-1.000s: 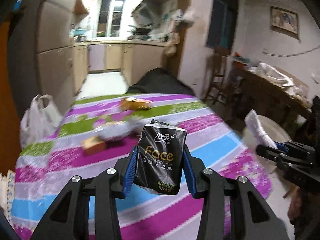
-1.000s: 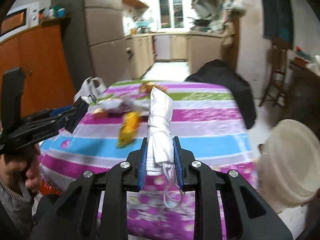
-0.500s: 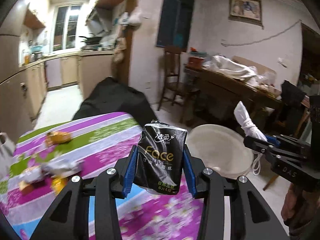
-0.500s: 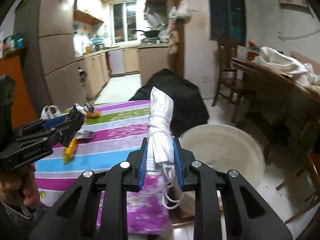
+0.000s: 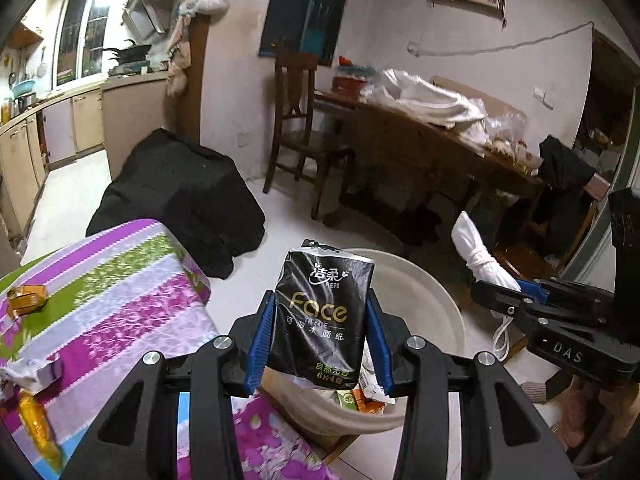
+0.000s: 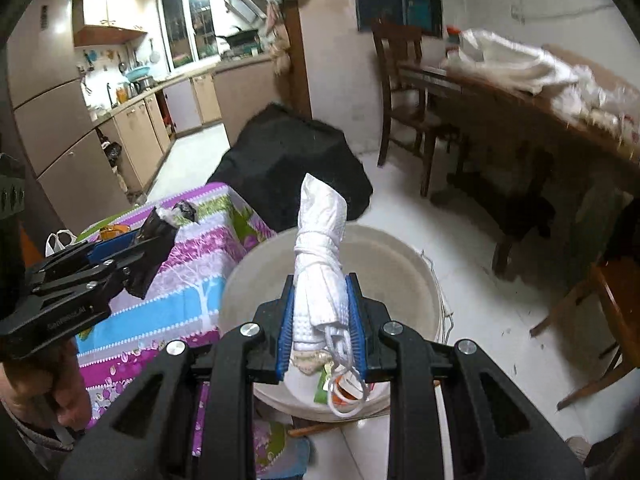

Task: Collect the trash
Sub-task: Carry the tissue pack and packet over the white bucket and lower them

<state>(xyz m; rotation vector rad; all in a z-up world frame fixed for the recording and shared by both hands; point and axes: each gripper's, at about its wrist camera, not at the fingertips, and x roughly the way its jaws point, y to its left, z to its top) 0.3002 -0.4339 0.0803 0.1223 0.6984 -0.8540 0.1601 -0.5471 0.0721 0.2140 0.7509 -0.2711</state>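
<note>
Holding a black tissue pack (image 5: 322, 316) upright, left gripper (image 5: 320, 344) has its blue pads clamped on both sides of it; pack sits over the near rim of the cream bucket (image 5: 448, 308). Right gripper (image 6: 322, 328) jaws are clamped on a rolled white mask (image 6: 320, 264), ear loops dangling at 6 o'clock, roll pointing to 12 over the bucket mouth. Bucket already has wrappers in the bottom, green and orange. At 9 o'clock of the bucket: table with striped purple cloth (image 5: 132, 300), still carrying an orange wrapper (image 5: 28, 298) and other scraps. At 12 o'clock: black cloth-covered lump (image 6: 292, 160) on the floor, wooden chair (image 6: 404, 92) beyond it
</note>
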